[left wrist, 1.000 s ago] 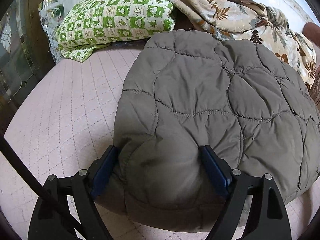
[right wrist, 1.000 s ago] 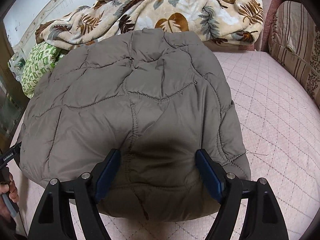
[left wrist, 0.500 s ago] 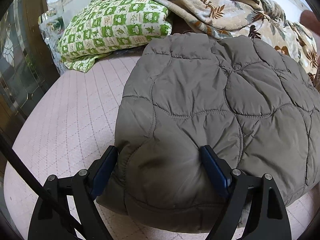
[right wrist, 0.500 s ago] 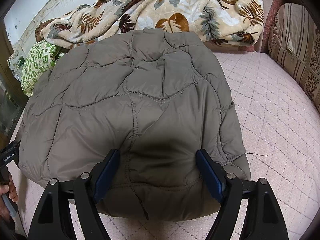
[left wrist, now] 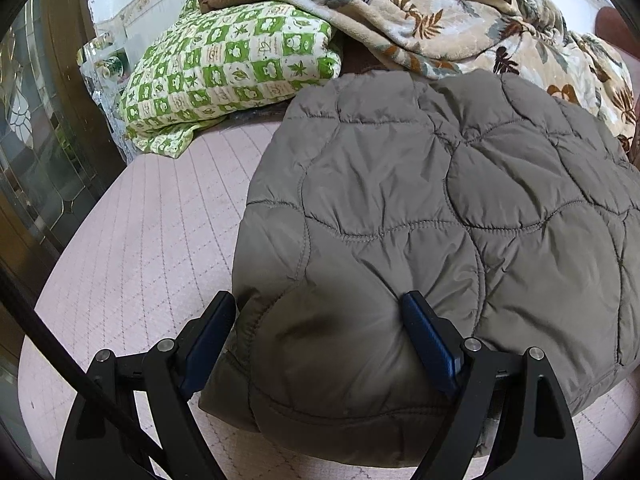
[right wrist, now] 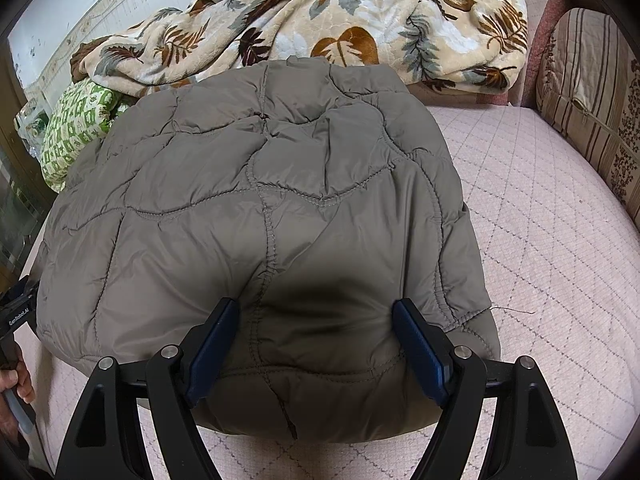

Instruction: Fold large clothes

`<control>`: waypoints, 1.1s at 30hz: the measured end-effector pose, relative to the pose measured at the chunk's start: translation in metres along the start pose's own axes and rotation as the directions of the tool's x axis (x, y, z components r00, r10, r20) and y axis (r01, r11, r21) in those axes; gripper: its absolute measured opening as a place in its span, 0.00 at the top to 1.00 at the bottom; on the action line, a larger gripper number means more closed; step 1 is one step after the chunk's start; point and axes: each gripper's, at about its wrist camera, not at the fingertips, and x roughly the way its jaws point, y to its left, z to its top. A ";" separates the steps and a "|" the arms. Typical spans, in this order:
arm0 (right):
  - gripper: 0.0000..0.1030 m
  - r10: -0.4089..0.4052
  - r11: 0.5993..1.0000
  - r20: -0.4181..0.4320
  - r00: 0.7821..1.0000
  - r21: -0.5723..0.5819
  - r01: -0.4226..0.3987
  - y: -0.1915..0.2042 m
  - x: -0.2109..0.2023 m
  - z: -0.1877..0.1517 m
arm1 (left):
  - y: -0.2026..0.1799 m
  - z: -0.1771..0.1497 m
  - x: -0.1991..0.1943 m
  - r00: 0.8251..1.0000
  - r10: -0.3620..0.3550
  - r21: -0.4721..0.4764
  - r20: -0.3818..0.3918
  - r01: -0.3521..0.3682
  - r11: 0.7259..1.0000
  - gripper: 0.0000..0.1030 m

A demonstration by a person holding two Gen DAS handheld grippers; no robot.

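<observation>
A grey-brown quilted puffer jacket (left wrist: 420, 200) (right wrist: 280, 200) lies folded in a thick bundle on the pink quilted bed cover (left wrist: 152, 240) (right wrist: 540, 240). My left gripper (left wrist: 318, 300) stands wide open over the bundle's near left corner, and the puffy cloth bulges up between its blue pads, creased beside the right one. My right gripper (right wrist: 316, 306) is open just as wide over the near right part, its pads sunk against the top layer. At the left edge of the right wrist view, a person's hand (right wrist: 16, 380) holds a handle.
A green checked pillow (left wrist: 228, 68) and a crumpled leaf-print blanket (left wrist: 440, 28) (right wrist: 320, 28) lie behind the jacket. A striped cushion (right wrist: 592, 100) stands along the right side. A glass-panelled door (left wrist: 32, 140) is to the left. Bare bed cover shows on both sides of the bundle.
The left wrist view has tilted and rolled a little, bringing more of the pillow and wall into sight. The jacket and the right gripper have stayed put.
</observation>
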 end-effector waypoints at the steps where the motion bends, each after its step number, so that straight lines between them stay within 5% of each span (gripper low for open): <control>1: 0.19 -0.004 1.000 0.000 1.000 -0.004 0.004 0.000 -0.001 0.001 | 0.002 0.002 -0.002 1.000 -0.002 -0.003 0.005 0.002 1.000 0.18; 9: 0.19 0.004 0.999 0.178 0.984 -0.037 0.003 0.018 -0.044 0.017 | 0.016 0.019 -0.032 0.992 -0.054 -0.093 0.114 0.065 0.994 0.20; 18: 0.19 0.049 0.995 0.099 0.994 -0.091 -0.040 0.051 -0.008 0.010 | -0.015 0.006 -0.011 0.998 -0.011 0.024 0.070 0.009 1.000 0.19; 33: 0.16 0.046 0.995 0.051 0.998 -0.086 -0.042 0.050 0.011 0.003 | -0.020 0.003 -0.008 0.997 0.009 0.049 0.082 -0.013 0.999 0.19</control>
